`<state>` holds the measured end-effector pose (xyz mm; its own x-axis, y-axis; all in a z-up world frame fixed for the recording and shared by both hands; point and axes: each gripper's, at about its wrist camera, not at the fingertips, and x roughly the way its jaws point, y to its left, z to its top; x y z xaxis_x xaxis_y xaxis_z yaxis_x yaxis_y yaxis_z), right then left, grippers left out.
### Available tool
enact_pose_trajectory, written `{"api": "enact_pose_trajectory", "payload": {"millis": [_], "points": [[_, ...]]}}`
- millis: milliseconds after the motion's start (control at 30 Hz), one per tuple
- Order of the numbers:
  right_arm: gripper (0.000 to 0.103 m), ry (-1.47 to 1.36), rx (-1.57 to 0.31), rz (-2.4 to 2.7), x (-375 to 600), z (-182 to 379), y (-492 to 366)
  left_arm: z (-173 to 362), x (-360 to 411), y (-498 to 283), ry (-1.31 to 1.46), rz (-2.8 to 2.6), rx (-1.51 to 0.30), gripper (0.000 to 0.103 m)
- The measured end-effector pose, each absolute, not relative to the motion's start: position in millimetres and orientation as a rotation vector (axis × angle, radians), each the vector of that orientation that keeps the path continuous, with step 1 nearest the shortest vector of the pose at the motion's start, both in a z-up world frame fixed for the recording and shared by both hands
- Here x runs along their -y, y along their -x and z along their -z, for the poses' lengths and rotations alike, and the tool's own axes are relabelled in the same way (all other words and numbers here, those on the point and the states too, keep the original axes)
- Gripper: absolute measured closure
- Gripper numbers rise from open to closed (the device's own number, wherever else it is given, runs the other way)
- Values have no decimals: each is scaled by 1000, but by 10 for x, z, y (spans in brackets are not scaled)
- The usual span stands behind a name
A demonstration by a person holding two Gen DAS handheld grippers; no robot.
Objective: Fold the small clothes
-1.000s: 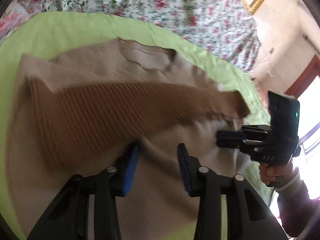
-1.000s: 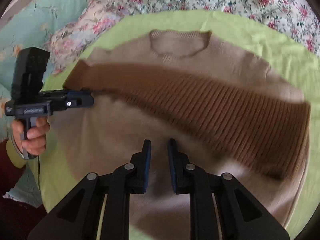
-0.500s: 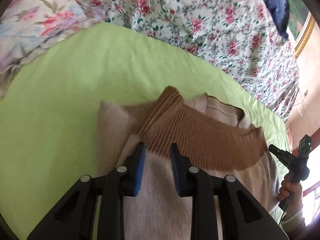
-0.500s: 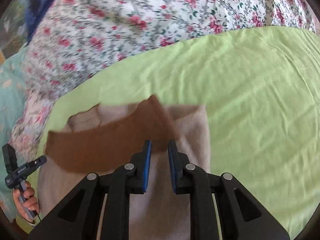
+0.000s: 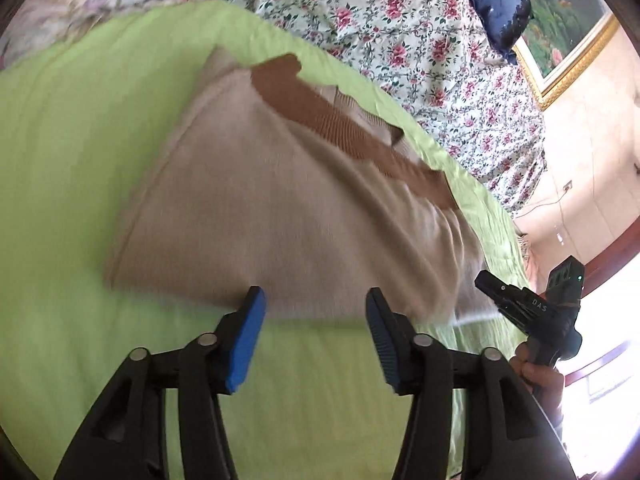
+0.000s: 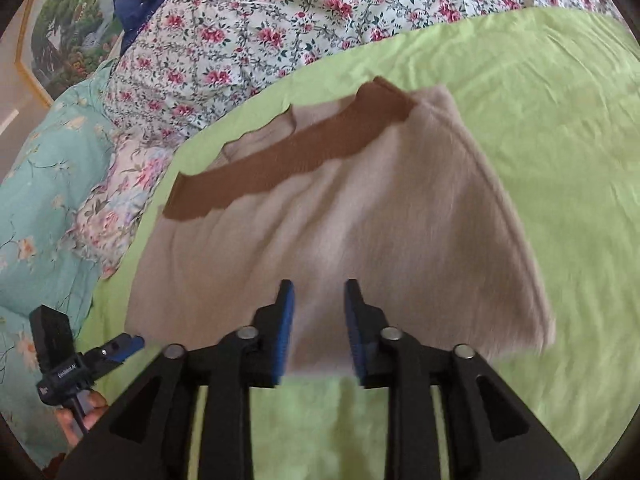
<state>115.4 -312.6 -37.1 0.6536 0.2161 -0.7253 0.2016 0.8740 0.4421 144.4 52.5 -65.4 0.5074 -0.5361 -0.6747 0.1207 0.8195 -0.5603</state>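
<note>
Beige, one folded sweater (image 5: 288,216) lies before two parted hand-held grippers.

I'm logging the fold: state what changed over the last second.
Both grippers, left and right, have just been opening and backed off to the beige sweater's near edge; nothing sits between their jaws. The sweater stays folded, brown ribbed hem across it, on the green sheet.

"DAS" on right tool (image 5: 520,304)
</note>
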Motion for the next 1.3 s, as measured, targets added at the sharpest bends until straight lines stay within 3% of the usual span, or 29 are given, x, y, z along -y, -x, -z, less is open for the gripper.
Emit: {"api": "enact_pose_trajectory", "payload": {"millis": [67, 533, 600, 633, 667, 733, 767, 1100, 1200, 1300], "points": [[66, -529, -870, -18, 3056, 377, -1048, 699, -493, -1345, 495, 408, -965, 37], [65, -543, -901, -25, 3043, 429, -897, 888, -626, -1660, 673, 286, -916, 29], [65, -540, -896, -30, 3060, 419, -938, 882, -683, -1796, 680, 257, -903, 34], [65, -536, -894, -33, 3072, 413, -973, 876, -701, -1860, 676, 241, -897, 42], [65, -533, -892, -40, 3080, 404, -1013, 871, -718, -1921, 670, 222, -890, 58], [65, -523, -885, -56, 3109, 366, -1136, 875, -738, -2046, 671, 212, -887, 81], [65, -517, -878, -65, 3137, 337, -1204, 853, -735, -2097, 673, 209, -879, 85], [65, -596, -836, -157, 3583, 103, -1802, -84, 308, -2026, 297, 446, -688, 94], [63, -693, -860, -242, 3679, 156, -1962, -112, 795, -2056, 200, 550, -705, 94], [54, -760, -895, -295, 3674, 271, -2078, 74, 1196, -2083, 122, 605, -753, 95]]}}
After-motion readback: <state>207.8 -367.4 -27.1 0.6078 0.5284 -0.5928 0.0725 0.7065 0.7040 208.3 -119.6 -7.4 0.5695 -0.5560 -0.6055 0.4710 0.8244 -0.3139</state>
